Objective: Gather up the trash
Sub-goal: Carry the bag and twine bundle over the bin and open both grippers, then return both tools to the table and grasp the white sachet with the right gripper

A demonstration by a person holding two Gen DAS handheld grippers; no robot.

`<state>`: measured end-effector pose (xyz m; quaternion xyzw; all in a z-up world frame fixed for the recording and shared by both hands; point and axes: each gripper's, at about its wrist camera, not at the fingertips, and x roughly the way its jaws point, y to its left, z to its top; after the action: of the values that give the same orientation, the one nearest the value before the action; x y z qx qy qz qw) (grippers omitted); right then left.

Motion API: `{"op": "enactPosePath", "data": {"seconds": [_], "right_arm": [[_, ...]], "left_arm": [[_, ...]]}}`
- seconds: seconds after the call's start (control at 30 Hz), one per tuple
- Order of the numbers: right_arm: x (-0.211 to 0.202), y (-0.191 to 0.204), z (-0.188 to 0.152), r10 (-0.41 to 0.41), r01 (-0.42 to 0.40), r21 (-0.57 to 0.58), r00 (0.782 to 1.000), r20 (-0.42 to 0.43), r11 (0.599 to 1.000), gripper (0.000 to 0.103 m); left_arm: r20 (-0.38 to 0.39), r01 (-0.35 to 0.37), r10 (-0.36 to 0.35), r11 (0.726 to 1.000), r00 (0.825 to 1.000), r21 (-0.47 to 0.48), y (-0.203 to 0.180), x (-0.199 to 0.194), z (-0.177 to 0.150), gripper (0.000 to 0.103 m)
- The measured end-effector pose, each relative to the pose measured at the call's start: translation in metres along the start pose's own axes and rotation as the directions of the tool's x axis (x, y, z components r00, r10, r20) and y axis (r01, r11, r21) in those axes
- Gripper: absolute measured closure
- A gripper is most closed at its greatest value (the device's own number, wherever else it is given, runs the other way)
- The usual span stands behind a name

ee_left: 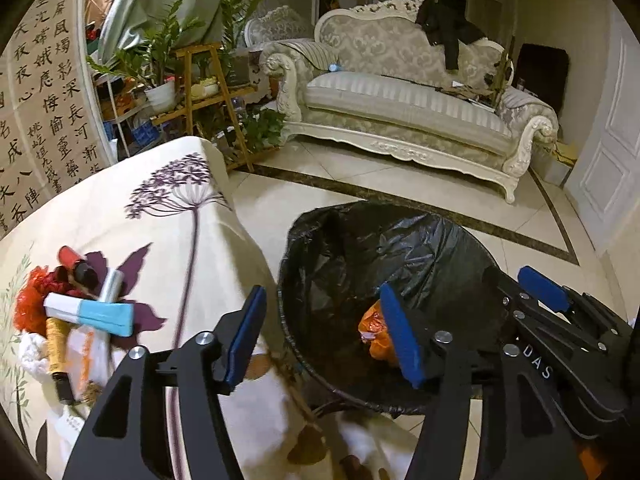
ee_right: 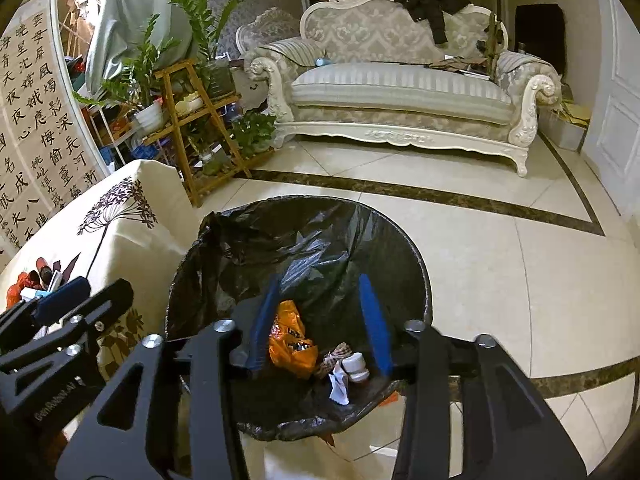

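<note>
Only in the right wrist view: orange wrapper, white scrap and small white pot deep in the black-lined bin, right under the right gripper, gaping, holding nothing. Only clear in the left view: trash pile on the counter, left of the left gripper, also gaping, empty. Blue-white box lying flat, long side running left to right.

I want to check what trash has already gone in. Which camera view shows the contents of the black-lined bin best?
The right wrist view: it looks down into the black-lined round trash bin, showing an orange plastic bag, a small white jar and crumpled white paper. The left wrist view shows only part of the orange bag, behind a blue-padded finger.
</note>
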<state>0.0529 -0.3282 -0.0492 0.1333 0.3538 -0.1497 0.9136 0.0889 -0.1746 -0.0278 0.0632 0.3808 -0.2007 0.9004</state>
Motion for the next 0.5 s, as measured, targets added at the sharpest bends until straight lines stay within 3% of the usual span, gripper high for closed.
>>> {"op": "enactPosePath", "data": {"seconds": [0.23, 0.5], "right_arm": [[-0.017, 0.027, -0.004, 0.059, -0.059, -0.044, 0.998, 0.003, 0.997, 0.057], [-0.032, 0.073, -0.019, 0.142, -0.144, -0.118, 0.990, -0.021, 0.983, 0.057]], "left_arm": [[0.023, -0.027, 0.028, 0.998, 0.999, -0.050, 0.030, -0.032, -0.010, 0.038], [0.028, -0.103, 0.107, 0.987, 0.994, -0.121, 0.080, -0.071, -0.039, 0.035]]}}
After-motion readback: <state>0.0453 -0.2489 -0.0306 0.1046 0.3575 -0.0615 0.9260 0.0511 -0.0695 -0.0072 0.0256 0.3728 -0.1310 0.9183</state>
